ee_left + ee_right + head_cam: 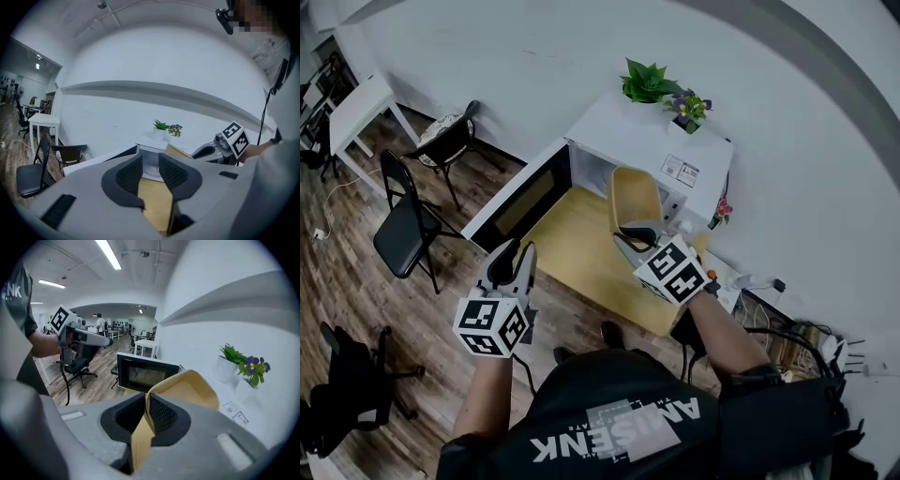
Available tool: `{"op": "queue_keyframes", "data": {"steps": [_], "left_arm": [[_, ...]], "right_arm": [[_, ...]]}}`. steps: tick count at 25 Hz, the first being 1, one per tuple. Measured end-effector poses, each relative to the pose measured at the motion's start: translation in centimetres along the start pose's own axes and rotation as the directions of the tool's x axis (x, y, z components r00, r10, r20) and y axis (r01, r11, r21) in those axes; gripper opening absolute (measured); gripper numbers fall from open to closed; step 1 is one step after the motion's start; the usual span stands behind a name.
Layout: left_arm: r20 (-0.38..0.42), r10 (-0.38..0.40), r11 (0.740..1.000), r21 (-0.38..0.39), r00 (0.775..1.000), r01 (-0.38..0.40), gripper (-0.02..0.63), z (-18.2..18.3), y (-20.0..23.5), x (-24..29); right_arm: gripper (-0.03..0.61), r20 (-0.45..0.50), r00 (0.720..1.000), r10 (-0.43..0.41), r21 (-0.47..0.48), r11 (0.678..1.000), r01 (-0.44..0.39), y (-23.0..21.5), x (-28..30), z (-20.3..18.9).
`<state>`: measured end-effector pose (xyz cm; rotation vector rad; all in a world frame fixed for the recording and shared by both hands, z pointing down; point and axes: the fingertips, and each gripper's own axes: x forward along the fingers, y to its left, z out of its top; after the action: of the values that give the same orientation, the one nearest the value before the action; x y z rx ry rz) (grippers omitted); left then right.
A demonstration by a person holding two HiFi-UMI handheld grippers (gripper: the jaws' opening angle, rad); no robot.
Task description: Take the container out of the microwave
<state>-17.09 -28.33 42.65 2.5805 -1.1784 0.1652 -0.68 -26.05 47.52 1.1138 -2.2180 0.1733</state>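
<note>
Container (187, 390) rim pinched between right tool (146, 405) jaws, before open microwave (647, 141)

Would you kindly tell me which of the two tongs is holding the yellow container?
The right tongs: they are clamped on the rim of the yellow container, while the left tongs stand open and empty.

You're in an open-plan office: strip lights (108, 254) overhead, a wood floor (356, 291), a white table (358, 105), a swivel chair (77, 365) and a folding chair (405, 230) around you.
</note>
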Motion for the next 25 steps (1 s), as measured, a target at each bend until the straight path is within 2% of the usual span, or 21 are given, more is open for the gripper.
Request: {"op": "queue_keyframes", "data": {"steps": [9,13,25], "left_arm": [[0.060,-0.028,0.998,0.054,0.998,0.025,0.097,2.7,-1.8,0.3],[0.082,-0.026,0.997,0.068,0.996,0.021,0.097,4.0,-2.2,0.3],[0.104,-0.001,0.996,0.091,0.995,-0.009,0.097,5.0,-2.6,-0.2]], "right_arm": [[0.037,0.125,0.988,-0.091,-0.043,0.994,0.097,-2.6,-6.0,5.0],[0.037,0.169,0.982,-0.089,-0.050,0.994,0.099,-2.5,-7.6,6.8],[0.032,0.217,0.970,-0.111,-0.073,0.989,0.129,-3.3,-9.0,7.9]]}}
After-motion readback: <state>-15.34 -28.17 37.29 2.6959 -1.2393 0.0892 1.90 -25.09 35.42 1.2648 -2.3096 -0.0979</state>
